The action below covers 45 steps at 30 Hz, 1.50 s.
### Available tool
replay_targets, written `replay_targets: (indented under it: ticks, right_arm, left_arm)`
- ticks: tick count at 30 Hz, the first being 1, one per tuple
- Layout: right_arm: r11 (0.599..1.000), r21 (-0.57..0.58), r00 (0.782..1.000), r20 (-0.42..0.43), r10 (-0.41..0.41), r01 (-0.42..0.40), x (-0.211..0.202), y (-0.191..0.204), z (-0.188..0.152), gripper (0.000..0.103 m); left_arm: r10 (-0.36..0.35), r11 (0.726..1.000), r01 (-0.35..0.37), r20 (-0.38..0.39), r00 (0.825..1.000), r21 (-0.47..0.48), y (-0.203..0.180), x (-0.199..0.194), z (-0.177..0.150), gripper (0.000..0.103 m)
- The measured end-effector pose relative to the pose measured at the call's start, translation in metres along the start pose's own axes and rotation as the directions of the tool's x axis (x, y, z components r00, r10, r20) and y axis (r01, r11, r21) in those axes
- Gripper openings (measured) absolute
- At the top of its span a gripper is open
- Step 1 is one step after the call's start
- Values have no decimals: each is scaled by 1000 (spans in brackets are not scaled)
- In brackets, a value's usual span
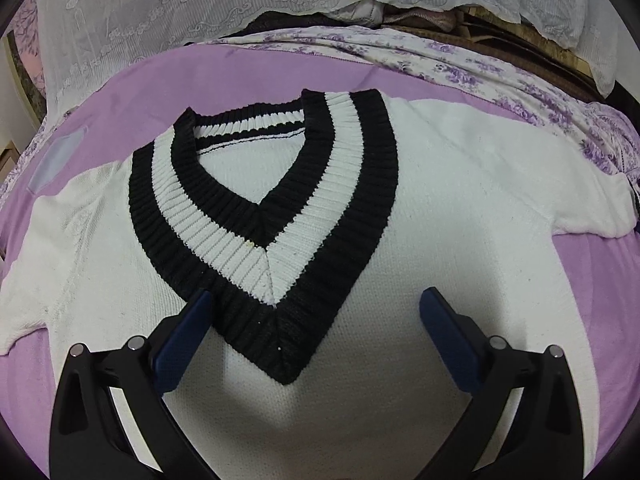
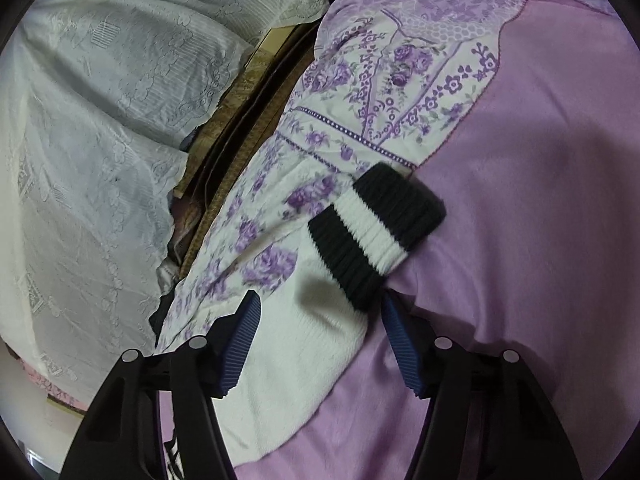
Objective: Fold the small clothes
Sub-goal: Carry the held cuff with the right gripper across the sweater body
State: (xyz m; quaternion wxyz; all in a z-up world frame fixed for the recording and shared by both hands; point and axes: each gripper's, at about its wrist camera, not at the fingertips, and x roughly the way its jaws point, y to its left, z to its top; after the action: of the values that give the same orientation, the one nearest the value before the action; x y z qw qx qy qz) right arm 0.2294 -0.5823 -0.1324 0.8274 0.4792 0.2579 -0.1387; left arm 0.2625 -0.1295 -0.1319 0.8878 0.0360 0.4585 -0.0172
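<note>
The white sweater (image 1: 400, 208) lies flat, front up, on the purple bed cover (image 1: 248, 72), bare cover showing past both sleeves. The left gripper (image 1: 316, 320) hangs over its black V-neck collar (image 1: 280, 216), jaws wide open. Only the right wrist view shows the striped cuff (image 2: 378, 232) against the floral sheet (image 2: 392, 92); the right gripper (image 2: 320, 328) is spread open above that sleeve. The hem is cut off.

No text, label, brand, number or sign can be read in either wrist view, whether ahead of the fingers or to their sides.
</note>
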Motion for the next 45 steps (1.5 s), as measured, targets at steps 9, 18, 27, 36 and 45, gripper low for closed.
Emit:
replay_targets:
  ticks: [9, 18, 27, 36, 45]
  right_arm:
    - [998, -69, 999, 35, -12, 14, 4, -7, -5, 12]
    - [968, -250, 991, 119, 59, -28, -36, 37, -18, 11]
    - [915, -401, 988, 127, 91, -33, -57, 83, -45, 11]
    - [866, -497, 990, 81, 114, -59, -60, 147, -81, 11]
    - [820, -561, 988, 25, 150, -111, -59, 207, -125, 11]
  left_arm:
    - [-6, 1000, 6, 0, 1000, 7, 1, 0, 0, 99]
    - [37, 997, -36, 11, 999, -61, 61, -19, 20, 99]
    - [228, 956, -227, -17, 974, -184, 182, -18, 16, 99]
    - [233, 923, -232, -35, 972, -308, 234, -12, 4, 99]
    - [281, 915, -285, -56, 958, -285, 227, -10, 0, 99]
